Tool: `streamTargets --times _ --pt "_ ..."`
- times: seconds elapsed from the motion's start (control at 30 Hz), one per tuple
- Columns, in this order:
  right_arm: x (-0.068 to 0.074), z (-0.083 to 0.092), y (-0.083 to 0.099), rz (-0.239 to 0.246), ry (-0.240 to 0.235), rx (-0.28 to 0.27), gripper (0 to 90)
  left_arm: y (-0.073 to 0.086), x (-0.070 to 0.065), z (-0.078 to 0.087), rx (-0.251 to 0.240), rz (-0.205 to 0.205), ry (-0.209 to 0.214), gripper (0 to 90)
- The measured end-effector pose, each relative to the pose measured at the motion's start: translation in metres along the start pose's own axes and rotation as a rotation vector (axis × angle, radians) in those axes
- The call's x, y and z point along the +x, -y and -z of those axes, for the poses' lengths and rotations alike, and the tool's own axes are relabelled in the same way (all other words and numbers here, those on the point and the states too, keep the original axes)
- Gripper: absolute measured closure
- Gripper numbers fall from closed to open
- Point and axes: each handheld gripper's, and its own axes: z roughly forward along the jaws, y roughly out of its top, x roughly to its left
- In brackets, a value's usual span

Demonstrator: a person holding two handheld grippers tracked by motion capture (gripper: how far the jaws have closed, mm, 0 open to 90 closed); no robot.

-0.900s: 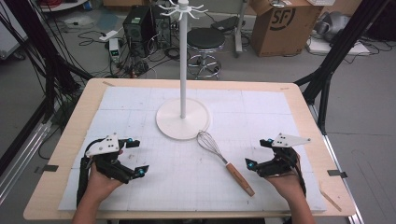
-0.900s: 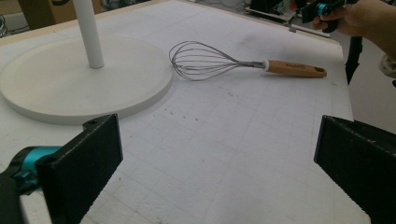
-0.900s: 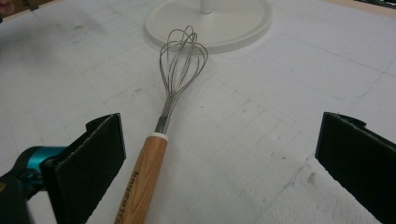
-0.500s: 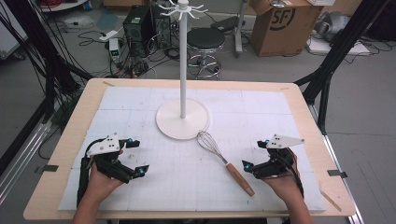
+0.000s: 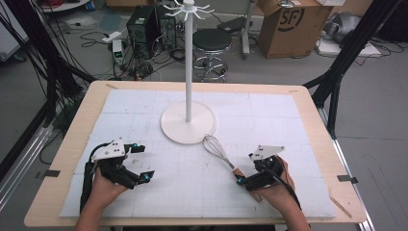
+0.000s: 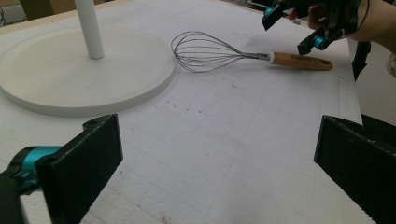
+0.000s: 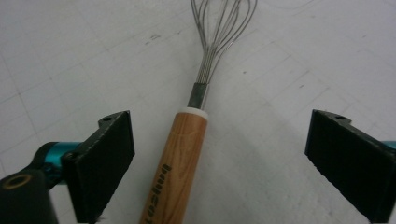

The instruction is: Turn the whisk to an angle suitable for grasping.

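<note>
My left gripper (image 6: pixel 219 168) has its jaws wide apart, gripping nothing, above the white mat (image 6: pixel 224 135). Far left stands the round white base (image 6: pixel 70 74) with its pole (image 6: pixel 89 28). The whisk (image 6: pixel 247 55) lies flat just beside the base, wooden handle pointing right. My right gripper (image 6: pixel 292 29) hovers over that handle.

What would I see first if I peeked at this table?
Probably the tall white stand on its round base at the middle of the table, with little hooks on top. Next, the whisk lying flat just in front of that base, its wooden handle between the wide-open jaws of the right gripper. The left gripper is open too, off to the left.
</note>
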Motion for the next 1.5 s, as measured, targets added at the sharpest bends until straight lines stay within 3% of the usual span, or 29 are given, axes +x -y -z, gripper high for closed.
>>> streamTargets --times 0.2,0.3,0.37,0.47,0.53,0.93,1.13,1.27,1.4,1.5 --pt "0.006 -0.009 -0.001 0.022 -0.007 0.054 22.7 0.001 0.000 -0.002 0.014 -0.003 -0.001 1.7" --pt "0.009 -0.014 -0.001 0.036 -0.043 0.099 34.5 0.001 0.000 -0.003 0.022 -0.006 -0.002 1.6" --pt "0.011 -0.016 -0.001 0.046 -0.041 0.120 42.7 0.001 0.000 -0.003 0.025 -0.009 -0.002 1.7" --pt "0.011 -0.016 -0.001 0.059 -0.029 0.133 52.0 0.001 -0.001 -0.004 0.027 -0.009 0.000 1.7" --pt "0.011 -0.015 -0.001 0.061 -0.057 0.134 57.4 0.001 -0.001 -0.005 0.029 -0.009 0.001 1.7" --pt "0.010 -0.015 -0.001 0.058 -0.091 0.138 66.7 0.000 -0.002 -0.005 0.028 -0.011 0.006 1.7" --pt "0.014 -0.015 -0.002 0.082 -0.141 0.143 70.5 0.000 -0.002 -0.005 0.026 -0.011 0.007 1.7" --pt "0.022 -0.018 -0.006 0.141 -0.169 0.145 70.6 0.001 -0.002 -0.006 0.030 -0.012 0.006 1.7" --pt "0.027 -0.021 -0.009 0.164 -0.175 0.145 70.0 0.000 -0.002 -0.006 0.029 -0.011 0.008 1.7" --pt "0.028 -0.020 -0.008 0.169 -0.175 0.141 60.9 0.000 -0.002 -0.005 0.029 -0.012 0.007 1.7"
